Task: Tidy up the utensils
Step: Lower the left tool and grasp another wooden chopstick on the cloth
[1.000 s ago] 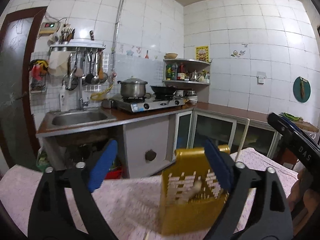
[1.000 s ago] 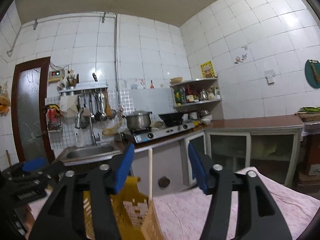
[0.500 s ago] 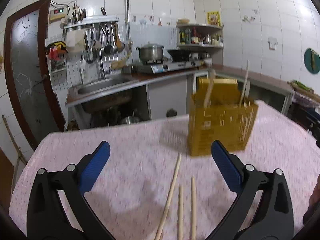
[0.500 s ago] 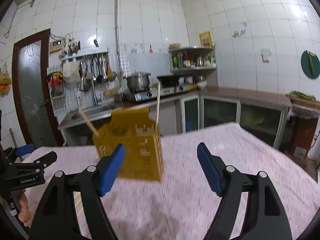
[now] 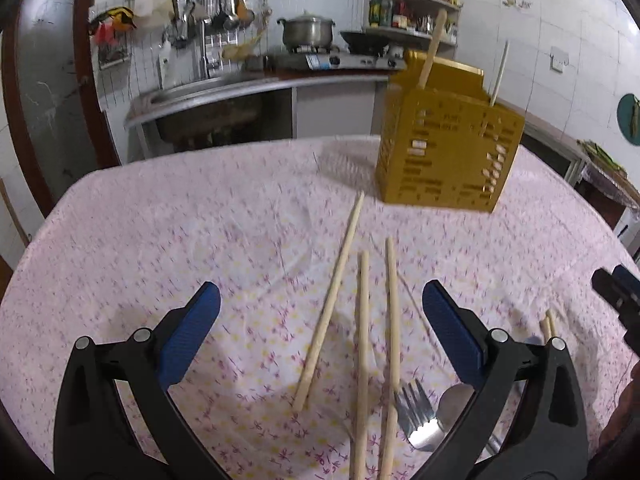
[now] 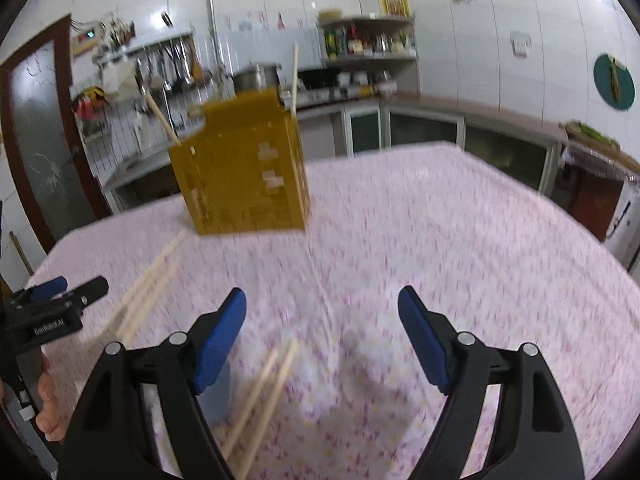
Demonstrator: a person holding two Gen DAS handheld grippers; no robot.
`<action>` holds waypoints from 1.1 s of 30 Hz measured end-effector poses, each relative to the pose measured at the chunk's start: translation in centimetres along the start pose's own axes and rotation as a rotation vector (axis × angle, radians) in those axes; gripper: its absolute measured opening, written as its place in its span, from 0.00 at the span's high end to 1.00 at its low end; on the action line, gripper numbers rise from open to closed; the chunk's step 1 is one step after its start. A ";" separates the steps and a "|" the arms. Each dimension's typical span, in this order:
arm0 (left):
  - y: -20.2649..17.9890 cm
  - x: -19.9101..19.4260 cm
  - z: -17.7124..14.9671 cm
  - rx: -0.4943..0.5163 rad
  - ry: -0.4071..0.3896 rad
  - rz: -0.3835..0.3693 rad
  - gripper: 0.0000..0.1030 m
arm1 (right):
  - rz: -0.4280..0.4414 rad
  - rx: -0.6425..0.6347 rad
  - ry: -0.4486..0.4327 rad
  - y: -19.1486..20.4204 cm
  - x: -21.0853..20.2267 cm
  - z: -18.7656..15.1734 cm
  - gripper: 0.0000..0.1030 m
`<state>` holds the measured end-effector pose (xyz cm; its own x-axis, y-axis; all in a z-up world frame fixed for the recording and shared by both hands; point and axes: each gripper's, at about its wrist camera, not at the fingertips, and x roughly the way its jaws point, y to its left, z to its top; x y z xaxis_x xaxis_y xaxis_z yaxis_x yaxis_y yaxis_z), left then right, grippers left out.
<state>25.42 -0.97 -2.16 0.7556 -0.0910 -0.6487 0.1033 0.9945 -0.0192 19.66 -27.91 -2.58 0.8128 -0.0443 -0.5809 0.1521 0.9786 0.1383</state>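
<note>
A yellow slotted utensil holder (image 5: 446, 144) stands on the pink floral tablecloth (image 5: 200, 240), with two chopsticks sticking up from it; it also shows in the right wrist view (image 6: 244, 176). Three loose chopsticks (image 5: 362, 320) lie between the holder and my left gripper (image 5: 320, 320), which is open and empty above them. A metal fork (image 5: 414, 412) and a spoon (image 5: 454, 398) lie by its right finger. My right gripper (image 6: 322, 328) is open and empty above the cloth, with a blurred pair of chopsticks (image 6: 264, 396) below it.
The table's far edge (image 5: 240, 144) faces a kitchen counter with a sink (image 5: 192, 92) and a stove with a pot (image 5: 308, 32). The left gripper shows at the left edge of the right wrist view (image 6: 56, 316). Another chopstick pair (image 5: 548, 324) lies at the right.
Both grippers have pulled back from the holder and tilted down toward the table. The loose chopsticks, fork and spoon have come into view. Both stay open.
</note>
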 end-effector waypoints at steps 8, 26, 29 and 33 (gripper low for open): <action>-0.6 1.9 -0.5 0.021 0.091 -0.084 0.43 | -0.027 -0.064 0.132 1.3 2.0 -1.1 0.26; -1.2 5.1 -0.6 0.016 0.201 -0.092 0.68 | 0.032 -0.083 0.265 2.1 3.4 -2.0 0.56; -1.1 5.2 -0.5 0.016 0.202 -0.092 0.70 | 0.062 -0.047 0.270 1.3 3.3 -2.0 0.58; -1.0 5.2 -0.5 0.013 0.201 -0.087 0.75 | 0.095 -0.008 0.275 0.4 3.1 -1.9 0.61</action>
<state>28.95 -2.43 -5.88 0.5995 -0.1627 -0.7836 0.1714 0.9825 -0.0729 21.18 -27.31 -5.92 0.6400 0.1031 -0.7614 0.0767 0.9774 0.1968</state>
